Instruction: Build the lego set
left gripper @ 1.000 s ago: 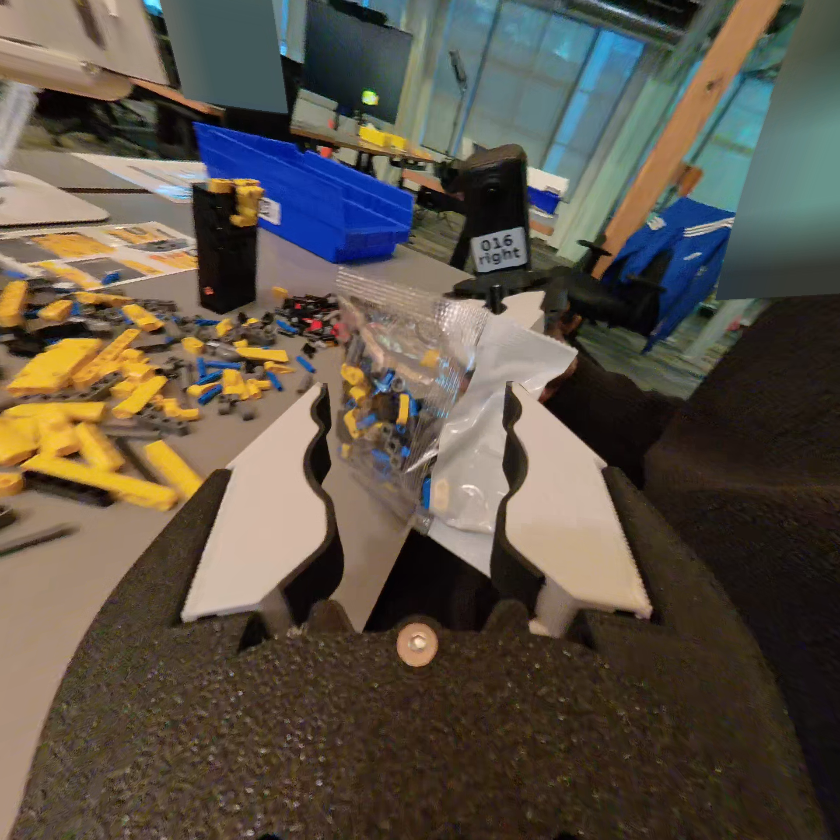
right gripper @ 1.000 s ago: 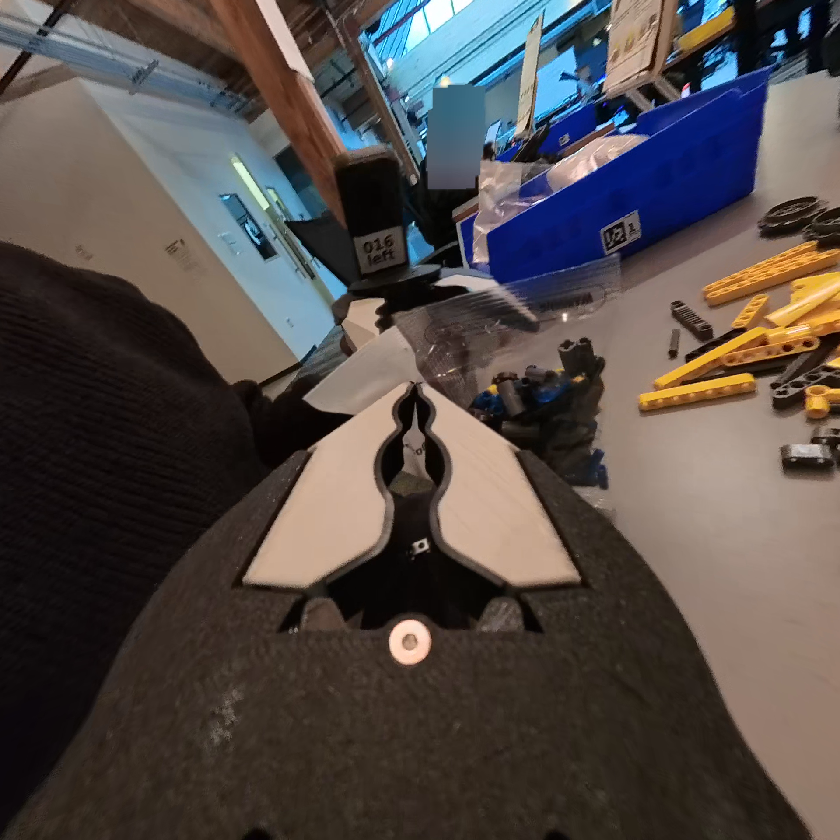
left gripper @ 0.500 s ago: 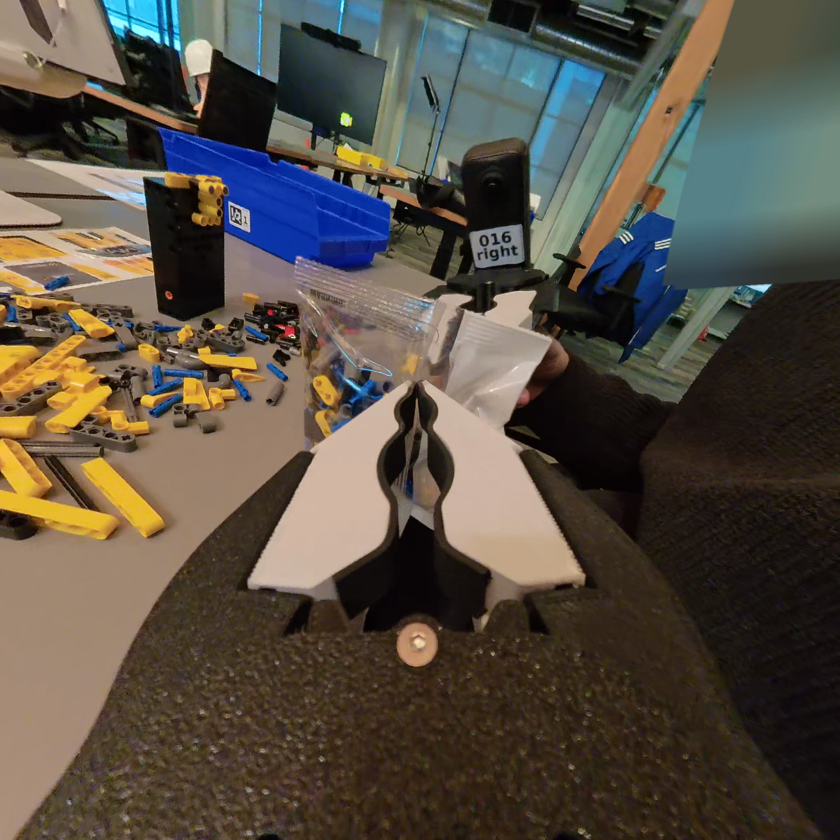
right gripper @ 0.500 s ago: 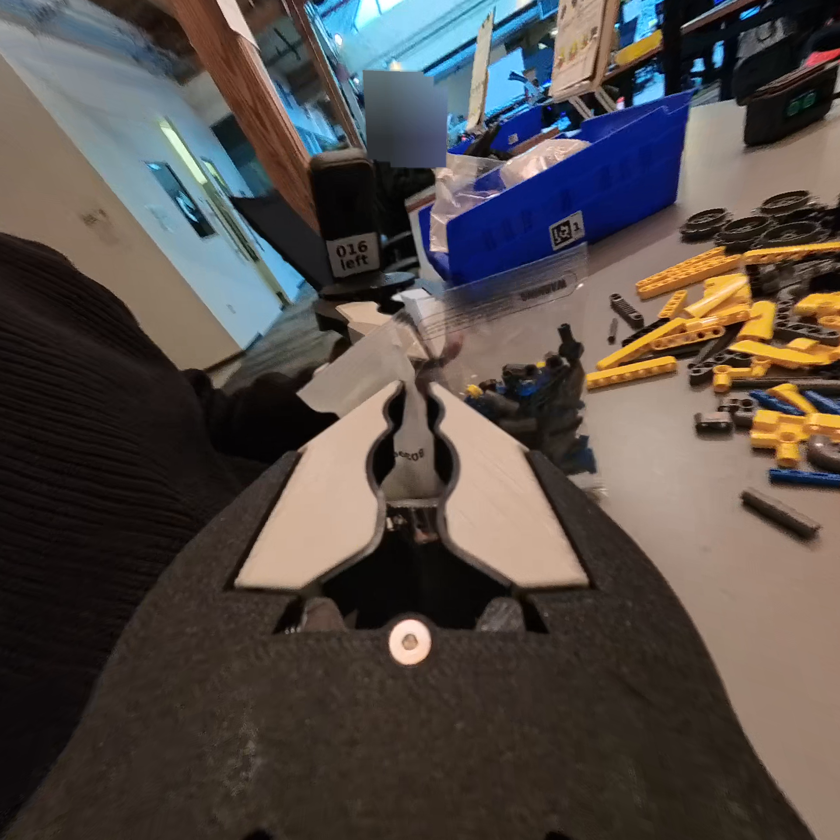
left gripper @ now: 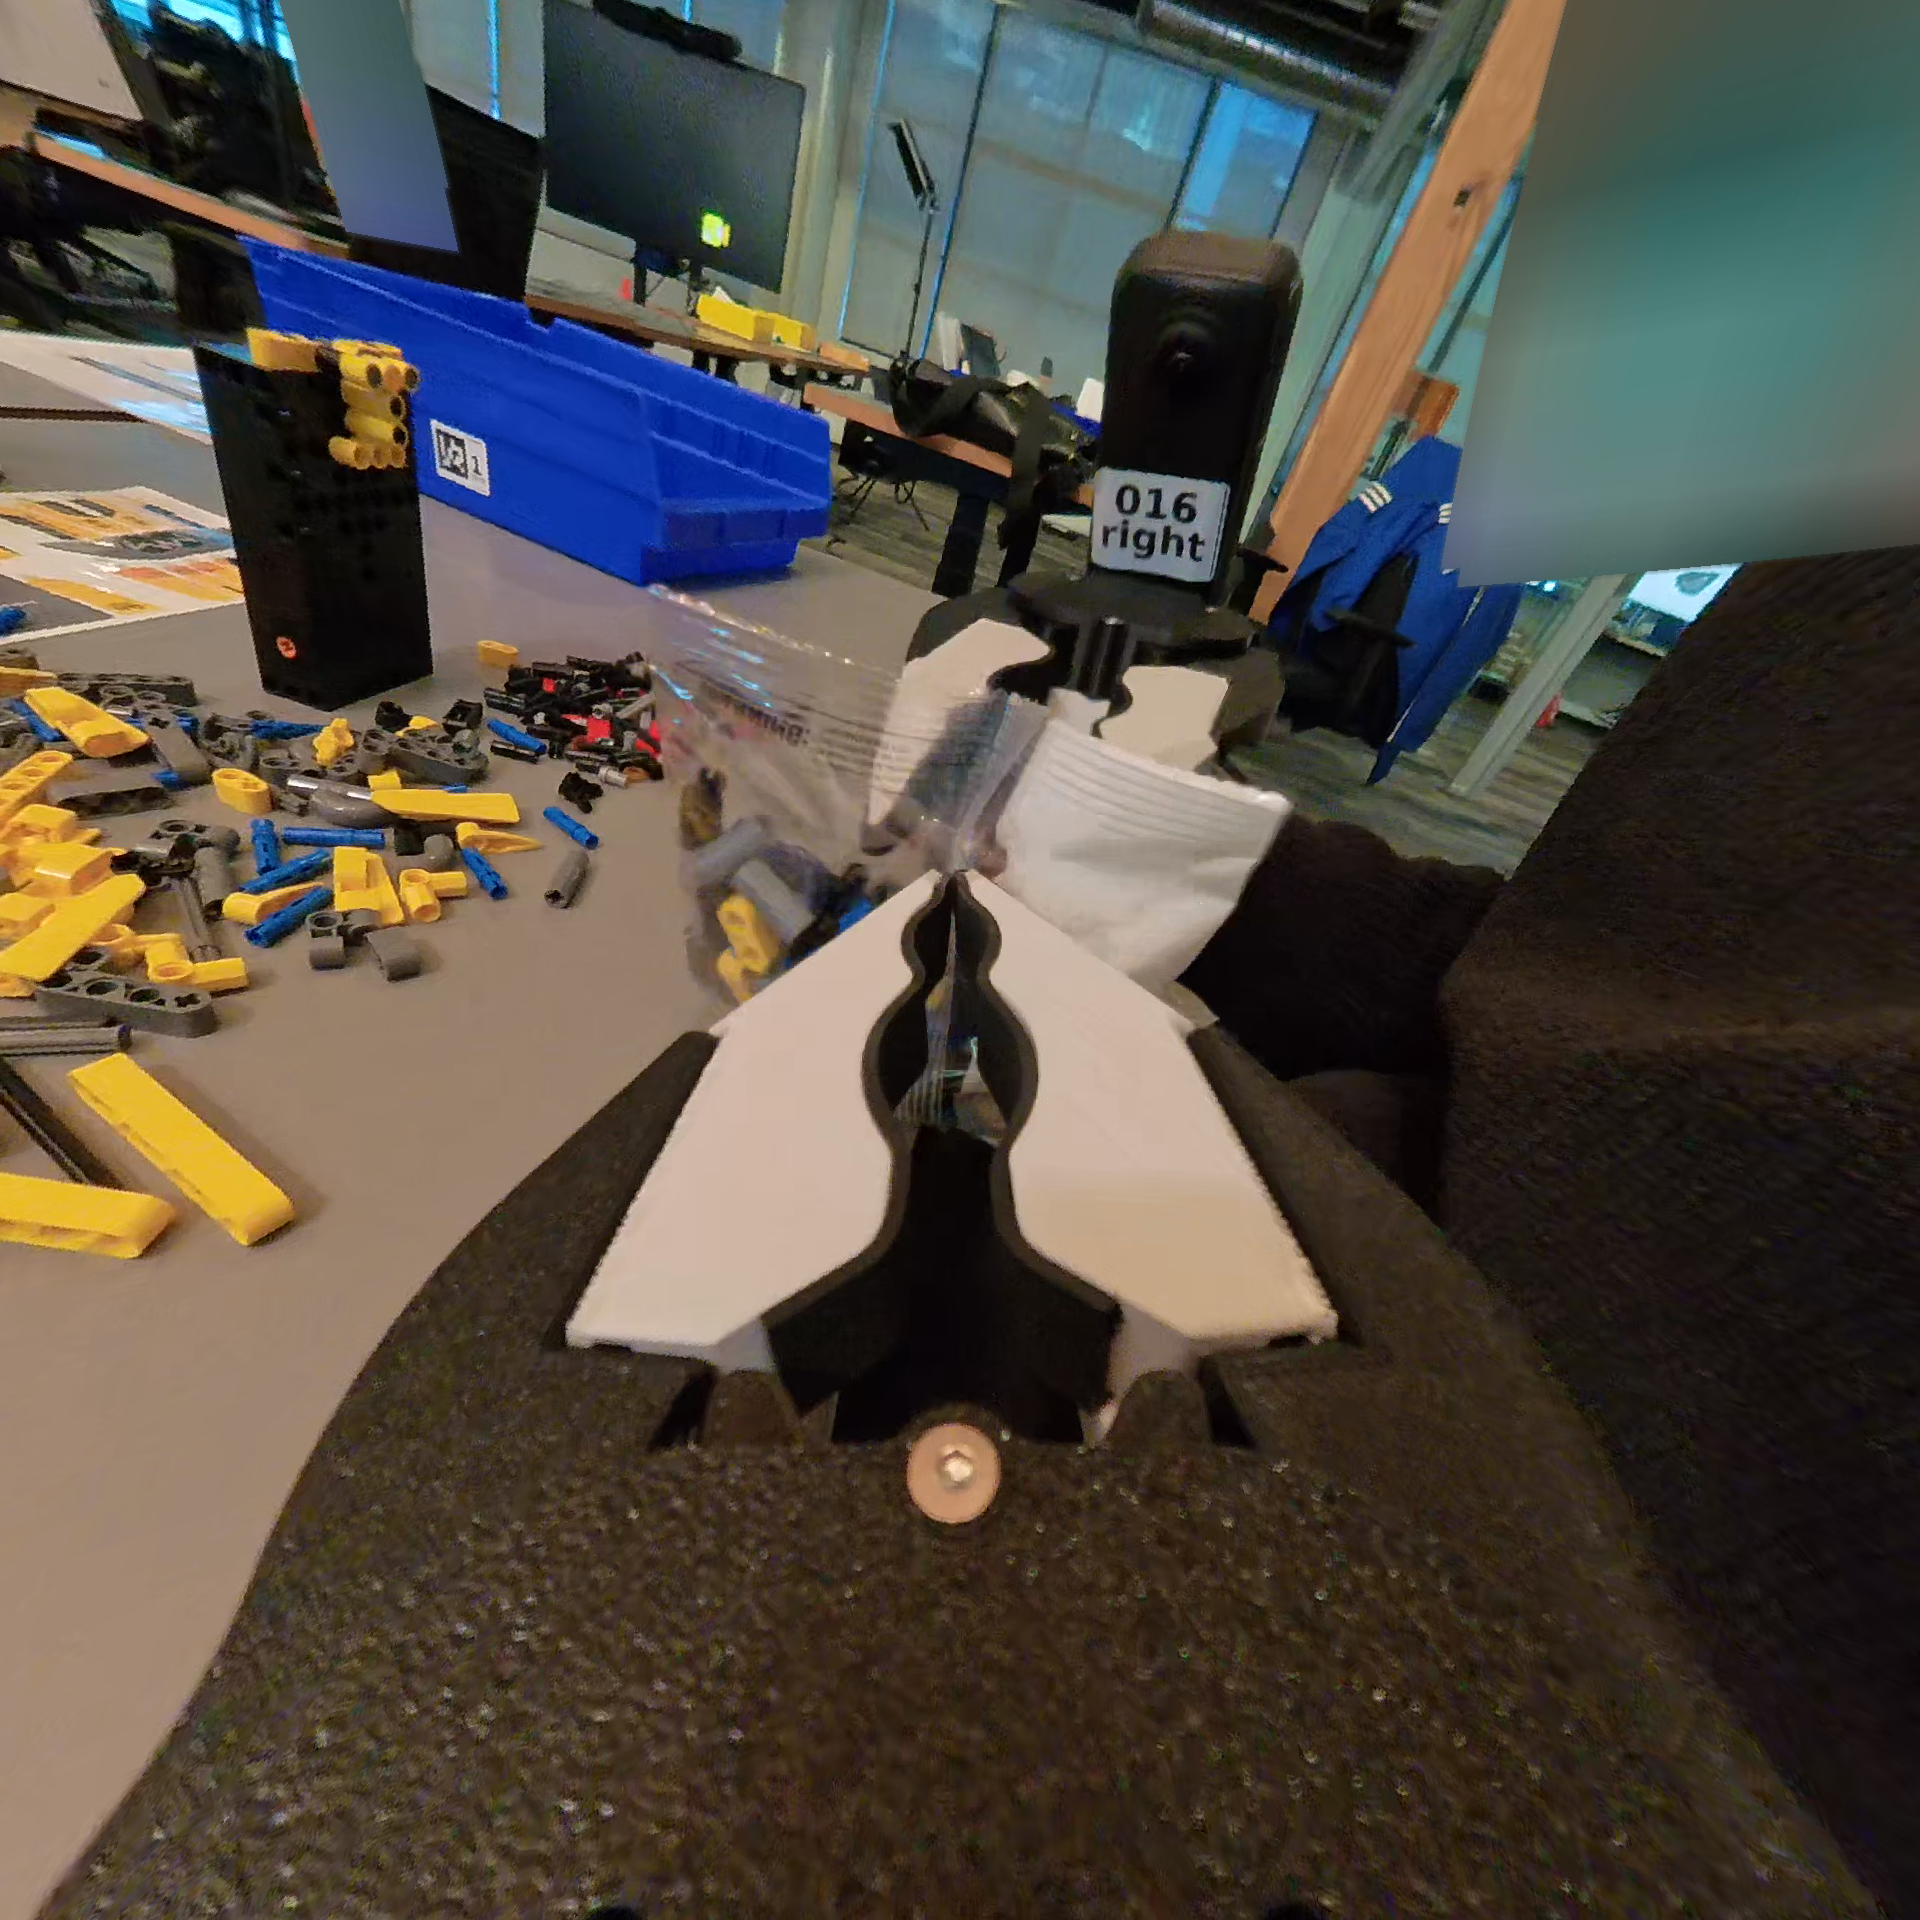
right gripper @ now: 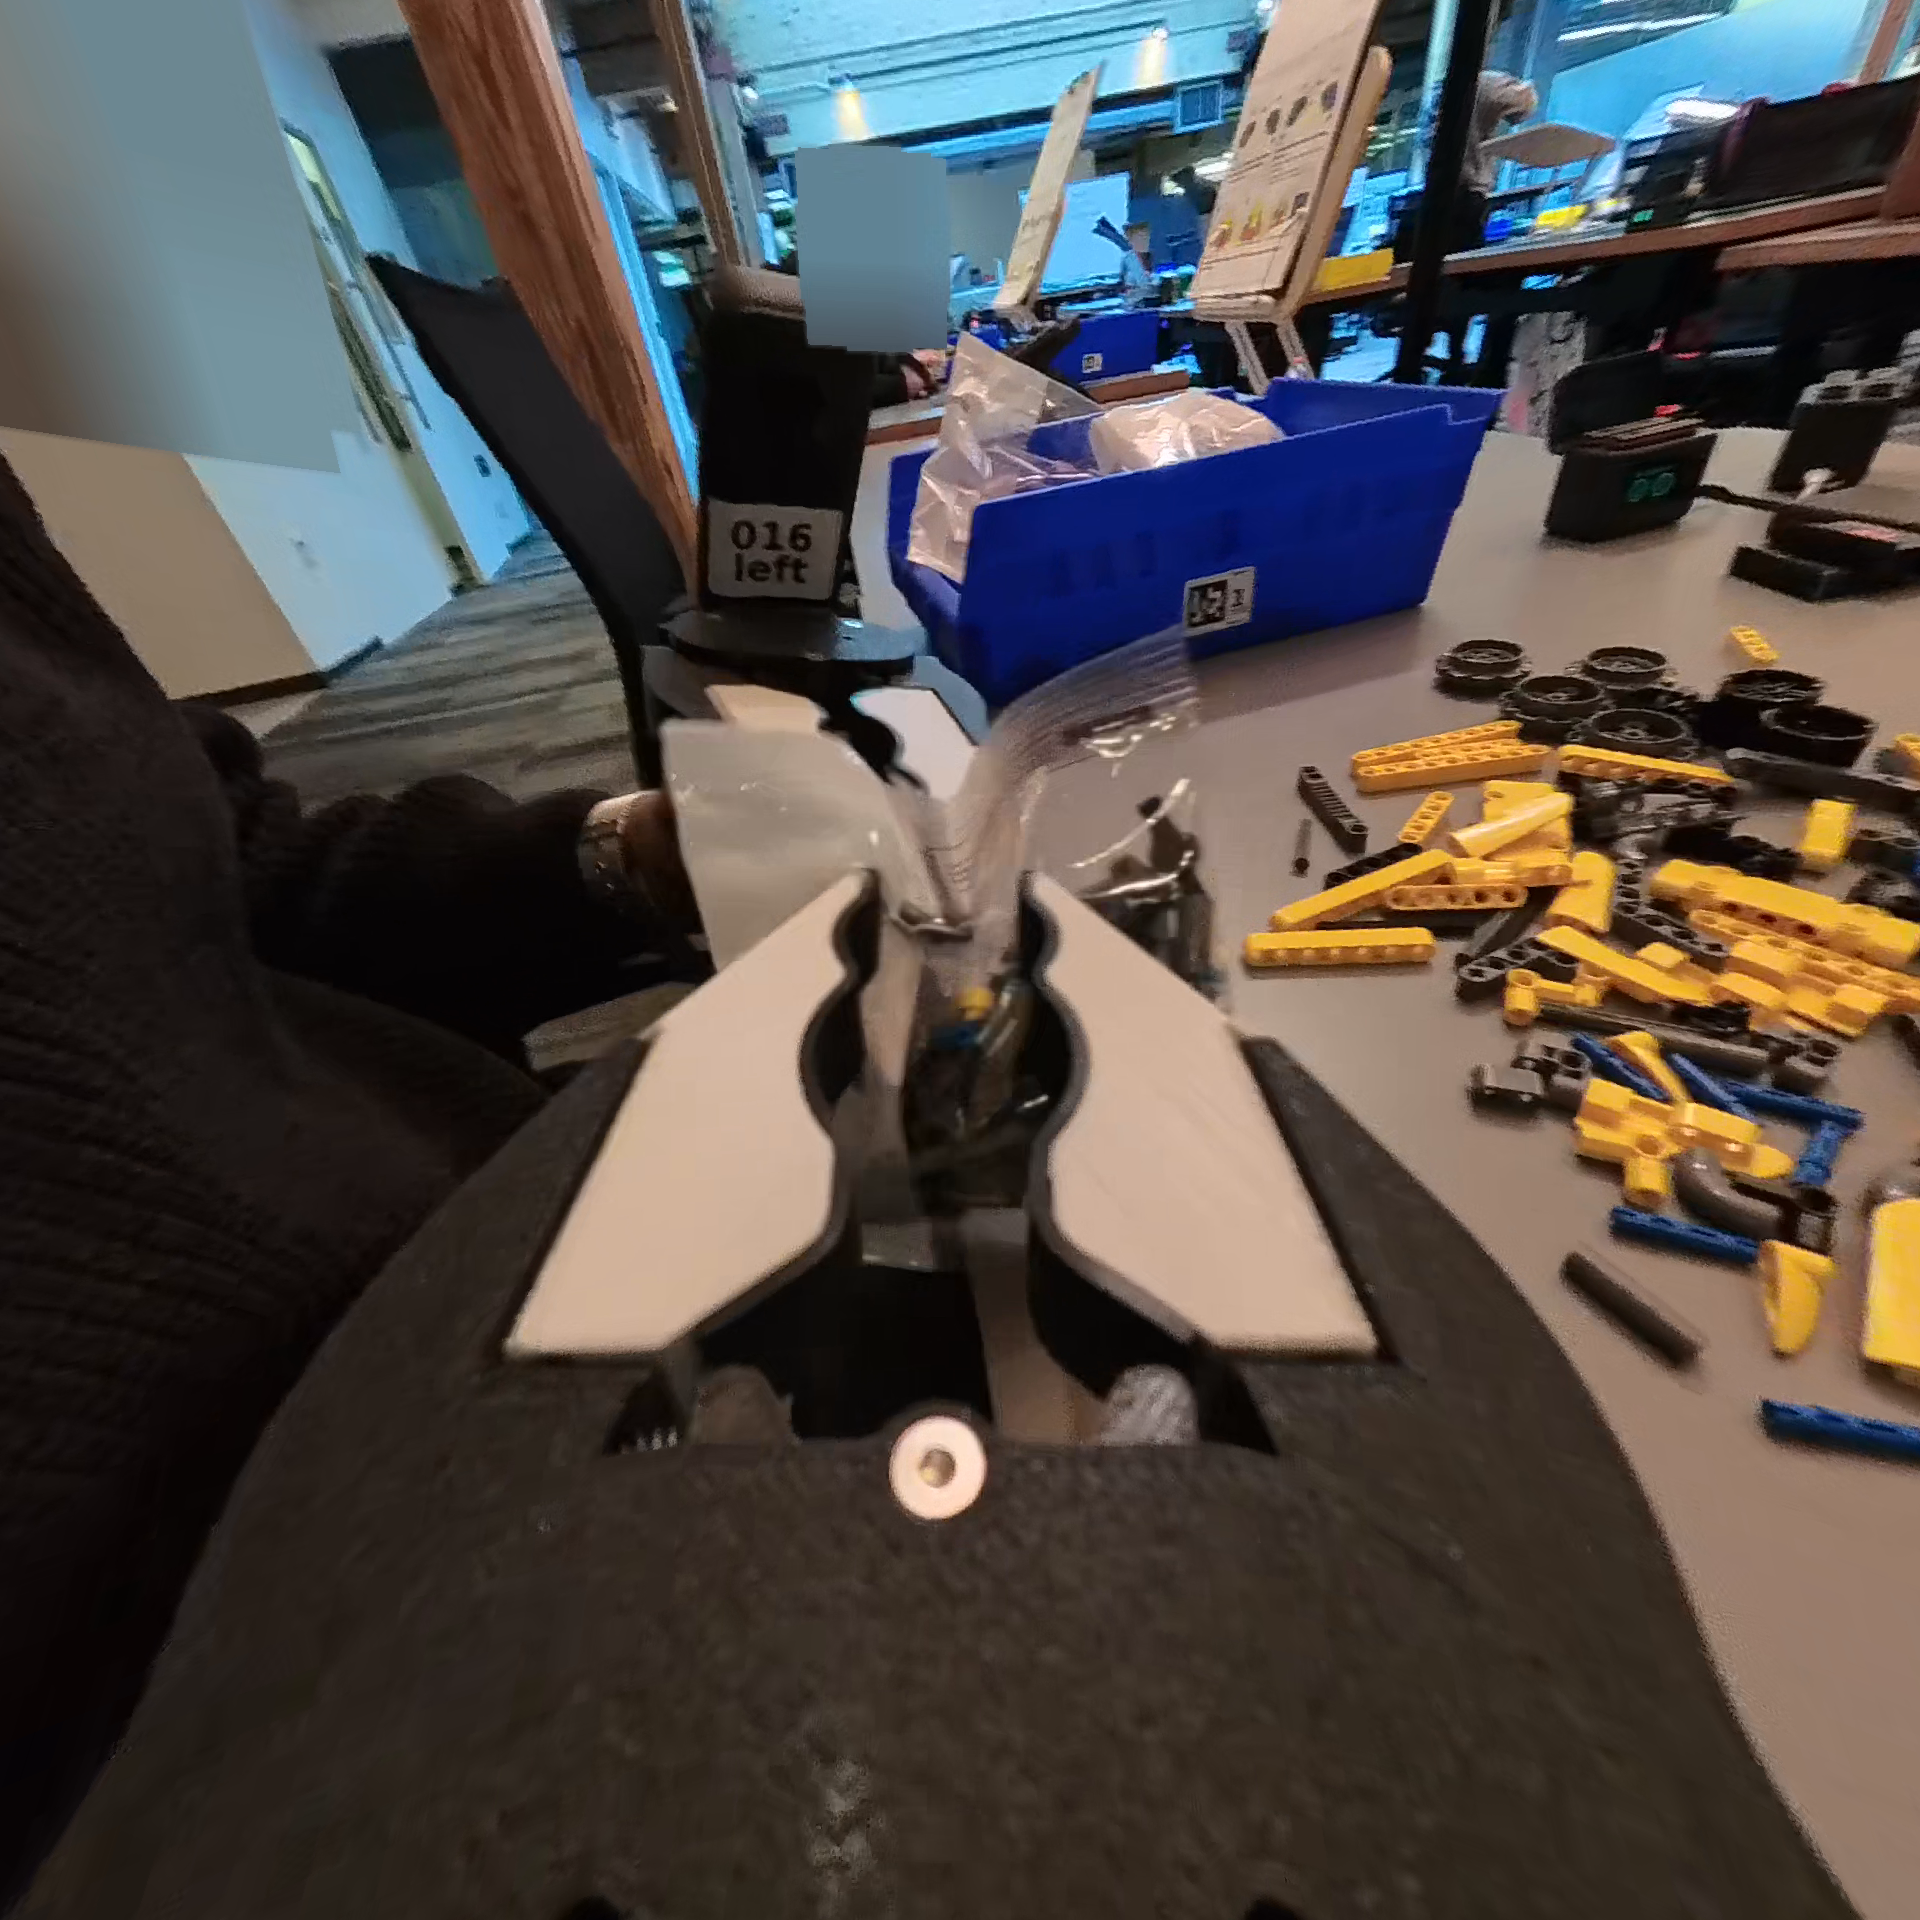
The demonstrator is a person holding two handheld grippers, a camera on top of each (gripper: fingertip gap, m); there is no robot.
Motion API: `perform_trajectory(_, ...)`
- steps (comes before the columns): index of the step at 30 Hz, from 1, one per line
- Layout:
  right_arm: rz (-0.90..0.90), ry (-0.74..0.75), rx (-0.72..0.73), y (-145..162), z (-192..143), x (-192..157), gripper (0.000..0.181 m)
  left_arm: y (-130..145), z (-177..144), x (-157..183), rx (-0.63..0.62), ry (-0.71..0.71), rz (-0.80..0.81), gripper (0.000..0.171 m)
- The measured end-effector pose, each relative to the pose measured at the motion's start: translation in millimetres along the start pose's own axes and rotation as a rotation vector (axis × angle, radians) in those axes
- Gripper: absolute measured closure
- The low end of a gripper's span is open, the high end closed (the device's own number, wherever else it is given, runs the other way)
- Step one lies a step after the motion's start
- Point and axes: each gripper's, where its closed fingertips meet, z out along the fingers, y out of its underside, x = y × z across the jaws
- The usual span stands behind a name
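The plastic bag (right gripper: 940,852) is blurred just ahead of the right gripper (right gripper: 948,883); its contents are largely hidden between the fingers.

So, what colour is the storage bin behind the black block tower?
Blue; the storage bin shows best in the left wrist view.

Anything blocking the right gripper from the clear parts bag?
Nothing visible. The clear parts bag sits between the open fingers of the right gripper, and the left gripper is shut on its other edge.

Glossy clear plastic bag (left gripper: 790,769), matt grey table (left gripper: 436,1122), rough black gripper body (left gripper: 935,1662).
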Motion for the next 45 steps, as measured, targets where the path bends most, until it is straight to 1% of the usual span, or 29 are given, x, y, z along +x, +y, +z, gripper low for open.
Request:
perform_trajectory(2, -0.006, 0.004, 0.006, 0.0, -1.6, 1.5, 0.16, -0.4, -0.3, -0.5, 0.01, -0.004, 0.001, 0.171)
perform_trajectory(6, 0.037, 0.004, 0.036, -1.8, -8.0, 6.2, 0.159, -7.1, -3.5, -1.9, 0.06, -0.005, -0.008, 0.171)
perform_trajectory(7, 0.045, 0.004, 0.043, -2.4, -10.8, 7.6, 0.165, -11.2, -6.7, -3.2, 0.085, -0.005, -0.019, 0.171)
perform_trajectory(8, 0.048, 0.01, 0.052, -3.4, -14.0, 9.6, 0.181, -14.0, -10.1, -3.3, 0.101, 0.003, -0.028, 0.171)
perform_trajectory(10, 0.057, -0.025, 0.066, -5.4, -17.4, 5.7, 0.181, -15.2, -14.2, -5.7, 0.106, -0.012, -0.024, 0.171)
perform_trajectory(13, 0.036, -0.005, 0.064, -5.2, -15.8, 6.5, 0.181, -14.7, -13.5, -4.8, 0.107, -0.017, -0.022, 0.171)
perform_trajectory(14, 0.029, 0.006, 0.067, -6.0, -14.5, 6.9, 0.171, -14.3, -12.6, -4.2, 0.109, -0.013, -0.026, 0.171)
perform_trajectory(15, 0.028, 0.01, 0.066, -6.2, -12.6, 6.6, 0.141, -13.8, -11.6, -3.4, 0.11, -0.009, -0.028, 0.171)
perform_trajectory(16, 0.029, 0.004, 0.055, -4.7, -10.3, 5.0, 0.124, -12.8, -10.6, -3.0, 0.107, -0.007, -0.029, 0.171)
perform_trajectory(18, 0.015, 0.002, 0.027, 0.0, -5.3, 2.2, 0.123, -10.0, -8.8, -2.3, 0.093, -0.002, -0.028, 0.171)
perform_trajectory(19, 0.003, 0.009, 0.022, 1.1, -3.5, 1.9, 0.126, -8.7, -7.9, -2.3, 0.087, -0.004, -0.029, 0.171)
perform_trajectory(20, -0.007, 0.014, 0.015, 1.9, -2.6, 1.8, 0.142, -8.0, -7.3, -3.6, 0.085, -0.013, -0.029, 0.171)
perform_trajectory(21, -0.013, 0.036, 0.008, 2.7, -2.5, 4.8, 0.165, -7.5, -6.8, -3.4, 0.083, -0.014, -0.03, 0.171)
perform_trajectory(24, -0.011, 0.011, 0.0, 3.7, -3.9, 2.8, 0.177, -6.1, -5.4, -3.0, 0.077, -0.023, -0.03, 0.171)
perform_trajectory(26, -0.013, 0.005, 0.006, 3.0, -5.6, 2.3, 0.181, -6.3, -5.2, -2.5, 0.08, -0.025, -0.026, 0.171)
perform_trajectory(31, -0.016, 0.04, 0.035, -3.5, -12.3, 9.7, 0.181, -12.2, -9.0, -7.0, 0.117, -0.054, -0.021, 0.171)
perform_trajectory(37, 0.023, 0.024, 0.063, -6.6, -16.3, 11.5, 0.181, -15.1, -12.0, -4.7, 0.143, -0.032, -0.032, 0.171)
perform_trajectory(38, 0.026, 0.022, 0.067, -7.1, -16.2, 11.1, 0.181, -16.0, -13.0, -4.5, 0.152, -0.035, -0.027, 0.168)
perform_trajectory(41, 0.052, -0.006, 0.092, -10.5, -18.2, 8.6, 0.181, -22.6, -18.1, -4.5, 0.201, -0.036, -0.019, 0.136)
perform_trajectory(42, 0.057, -0.019, 0.096, -11.1, -18.4, 7.1, 0.181, -23.5, -18.6, -3.9, 0.204, -0.03, -0.023, 0.128)
perform_trajectory(44, 0.064, -0.047, 0.095, -11.1, -16.9, 3.0, 0.181, -20.3, -15.4, -1.8, 0.173, -0.012, -0.019, 0.116)
perform_trajectory(45, 0.067, -0.061, 0.089, -10.3, -15.2, 0.7, 0.181, -17.2, -12.4, 1.1, 0.144, 0.005, -0.007, 0.114)
